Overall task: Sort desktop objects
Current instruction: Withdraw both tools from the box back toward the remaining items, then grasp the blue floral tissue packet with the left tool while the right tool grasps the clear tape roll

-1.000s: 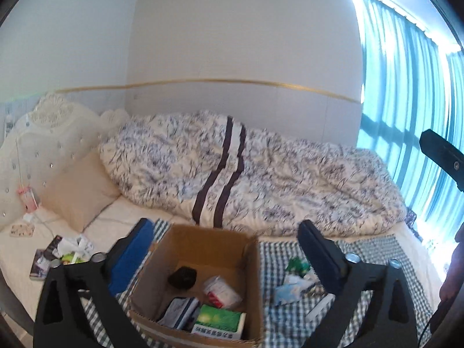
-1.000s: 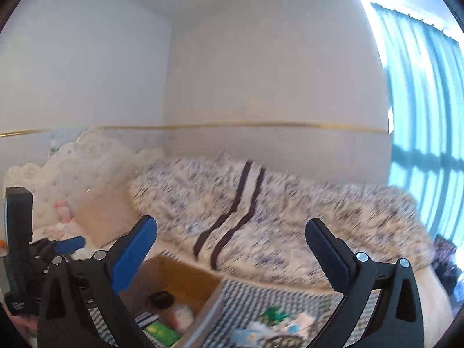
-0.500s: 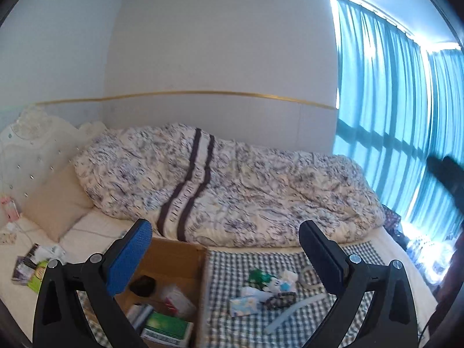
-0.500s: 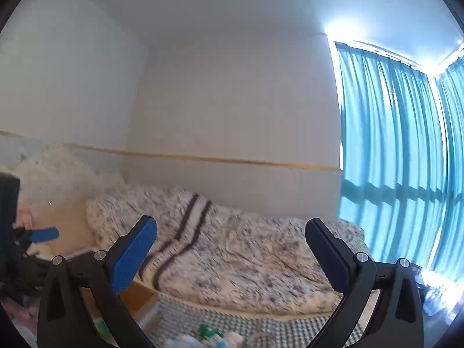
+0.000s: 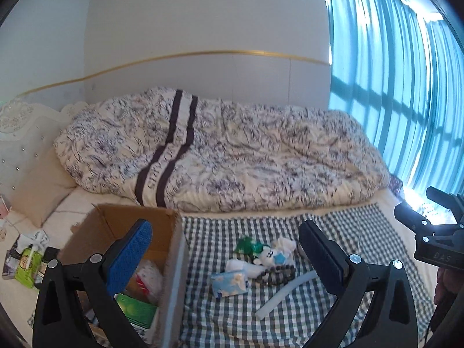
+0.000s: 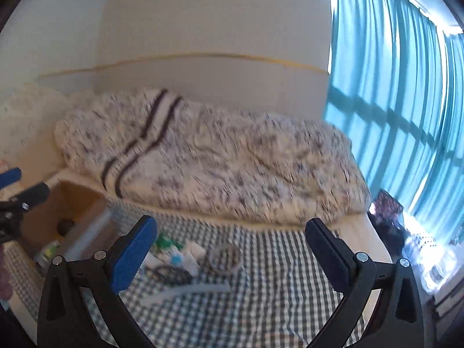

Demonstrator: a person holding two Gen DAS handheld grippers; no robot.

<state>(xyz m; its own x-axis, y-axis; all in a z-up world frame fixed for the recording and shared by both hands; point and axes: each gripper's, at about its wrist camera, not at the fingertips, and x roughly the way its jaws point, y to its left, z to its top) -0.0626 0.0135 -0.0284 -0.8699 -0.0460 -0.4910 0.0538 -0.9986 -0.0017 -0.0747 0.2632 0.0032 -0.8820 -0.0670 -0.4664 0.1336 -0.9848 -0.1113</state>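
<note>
An open cardboard box (image 5: 162, 226) stands on the bed at the left and holds a green box (image 5: 134, 308) and a white packet (image 5: 149, 275). On the checked cloth (image 5: 362, 223) lie a blue tissue pack (image 5: 229, 282), a green wrapper (image 5: 246, 245), a small white plush toy (image 5: 271, 256), a dark bead bracelet (image 5: 275, 272) and a grey tube (image 5: 285, 294). My left gripper (image 5: 224, 249) is open and empty above them. My right gripper (image 6: 230, 243) is open and empty above the same pile (image 6: 177, 261), near a round tin (image 6: 226, 258).
A rumpled patterned duvet (image 5: 232, 150) fills the far side of the bed. A beige pillow (image 5: 40, 185) and loose packets (image 5: 27, 261) lie at the left by the headboard. Teal curtains (image 5: 400, 92) cover the window at the right.
Both grippers have tilted down from the wall and ceiling toward the bed. The pile on the checked cloth now sits between the fingers of each. Both stay open.
</note>
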